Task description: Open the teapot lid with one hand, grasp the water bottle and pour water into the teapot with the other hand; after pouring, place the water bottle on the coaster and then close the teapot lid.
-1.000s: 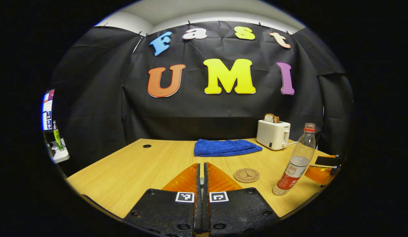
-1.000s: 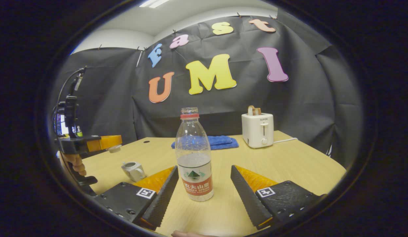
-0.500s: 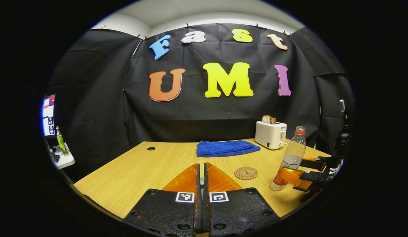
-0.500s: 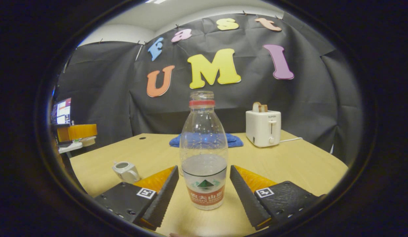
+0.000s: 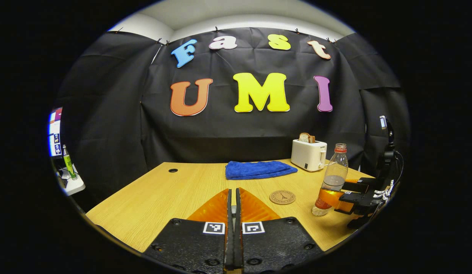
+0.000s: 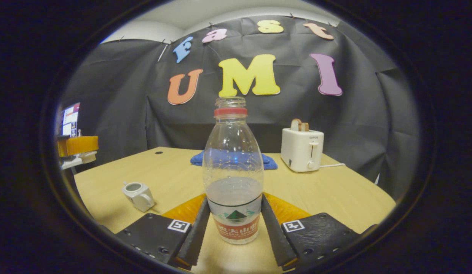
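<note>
In the right gripper view we see the right gripper (image 6: 234, 224) with its jaws closed in on the lower body of the water bottle (image 6: 234, 171), one finger against each side at the label. The bottle stands upright on the desk (image 6: 335, 194), uncapped and roughly half full. To its left on the desk sits the small white teapot (image 6: 138, 195), its top opening uncovered. At the far left edge of that view the left gripper (image 6: 77, 145) is raised above the desk with the teapot lid (image 6: 87, 156) under its tips. In the left gripper view our left jaws are pressed almost together, a small pale piece just visible in the slit between them. From there we also see the round coaster (image 5: 282, 197) lying flat on the desk, near the bottle and apart from it on its left, with the right gripper reaching in from the right. Behind lie a folded blue towel (image 5: 260, 169) and a white toaster (image 5: 308, 155) with bread in its slots.
</note>
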### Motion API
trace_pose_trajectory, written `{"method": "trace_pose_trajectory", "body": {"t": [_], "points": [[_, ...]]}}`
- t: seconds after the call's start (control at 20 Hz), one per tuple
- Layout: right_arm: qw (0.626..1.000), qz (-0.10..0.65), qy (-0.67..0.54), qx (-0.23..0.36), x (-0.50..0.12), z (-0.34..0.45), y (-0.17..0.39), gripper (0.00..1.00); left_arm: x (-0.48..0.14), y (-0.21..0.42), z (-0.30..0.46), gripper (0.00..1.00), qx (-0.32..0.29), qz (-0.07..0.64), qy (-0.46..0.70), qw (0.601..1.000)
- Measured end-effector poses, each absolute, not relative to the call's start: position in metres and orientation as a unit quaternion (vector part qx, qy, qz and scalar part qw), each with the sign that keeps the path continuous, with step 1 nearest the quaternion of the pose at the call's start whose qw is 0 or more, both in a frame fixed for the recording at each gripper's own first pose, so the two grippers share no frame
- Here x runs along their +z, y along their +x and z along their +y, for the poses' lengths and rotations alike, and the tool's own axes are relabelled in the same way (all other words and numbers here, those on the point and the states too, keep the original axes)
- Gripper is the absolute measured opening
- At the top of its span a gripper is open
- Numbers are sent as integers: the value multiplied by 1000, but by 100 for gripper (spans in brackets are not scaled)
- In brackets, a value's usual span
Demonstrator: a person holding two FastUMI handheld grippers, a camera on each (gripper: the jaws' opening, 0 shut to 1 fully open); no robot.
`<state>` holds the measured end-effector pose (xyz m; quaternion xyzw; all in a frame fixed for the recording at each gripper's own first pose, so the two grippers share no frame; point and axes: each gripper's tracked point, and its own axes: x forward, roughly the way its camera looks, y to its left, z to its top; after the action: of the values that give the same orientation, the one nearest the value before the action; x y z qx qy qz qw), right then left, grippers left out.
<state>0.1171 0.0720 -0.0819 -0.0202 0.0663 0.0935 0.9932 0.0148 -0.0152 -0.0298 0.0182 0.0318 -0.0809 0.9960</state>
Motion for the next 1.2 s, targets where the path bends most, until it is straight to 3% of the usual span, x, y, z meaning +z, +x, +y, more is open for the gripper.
{"method": "trace_pose_trajectory", "body": {"t": [0.2,0.25,0.45,0.85,1.2], "points": [[988,66,-115,80,-79,82,120,72,-25,11,-3,3,-80,36,18,996],[984,69,-141,79,-80,86,122,72,-22,9,0,7,-83,34,16,996],[962,70,-252,78,-83,106,126,72,-15,3,13,2,-86,32,8,996],[868,54,-489,72,-92,138,145,73,-12,-2,32,2,-90,34,3,995],[796,35,-601,63,-88,156,157,73,-15,-2,33,2,-101,37,6,994]]}}
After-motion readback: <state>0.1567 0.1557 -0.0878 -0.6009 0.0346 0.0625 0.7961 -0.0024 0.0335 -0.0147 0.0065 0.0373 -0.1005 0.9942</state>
